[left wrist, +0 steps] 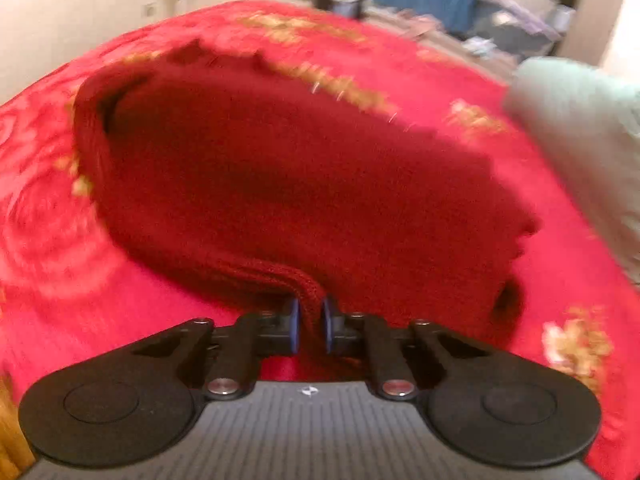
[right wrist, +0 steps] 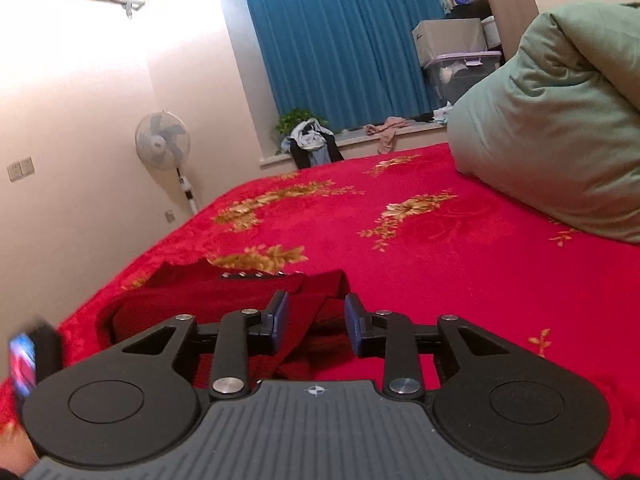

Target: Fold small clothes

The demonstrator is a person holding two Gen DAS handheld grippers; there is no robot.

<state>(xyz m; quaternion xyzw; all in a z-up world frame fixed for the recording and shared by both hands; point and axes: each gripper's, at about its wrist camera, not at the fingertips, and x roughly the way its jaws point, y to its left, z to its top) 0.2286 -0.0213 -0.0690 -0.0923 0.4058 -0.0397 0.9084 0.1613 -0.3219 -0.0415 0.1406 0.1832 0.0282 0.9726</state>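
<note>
One big bed (right wrist: 460, 264) with a red flowered blanket carries everything. Its green quilt (right wrist: 560, 128) is heaped well apart from the dark red knitted sweater (left wrist: 280, 168), which lies on the blanket. This sweater looks soft, thick and limp, so its ribbed edges are best to hold. The left gripper (left wrist: 310, 320) has its jaws pinched on a ribbed edge; the right gripper (right wrist: 314, 320) has jaws wide, over the knit.

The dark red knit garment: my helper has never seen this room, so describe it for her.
On the bright red bedspread with gold flowers lies the dark red knit garment, its edge pinched by the left hand-held gripper. It is darker, ribbed and unpatterned.
</note>
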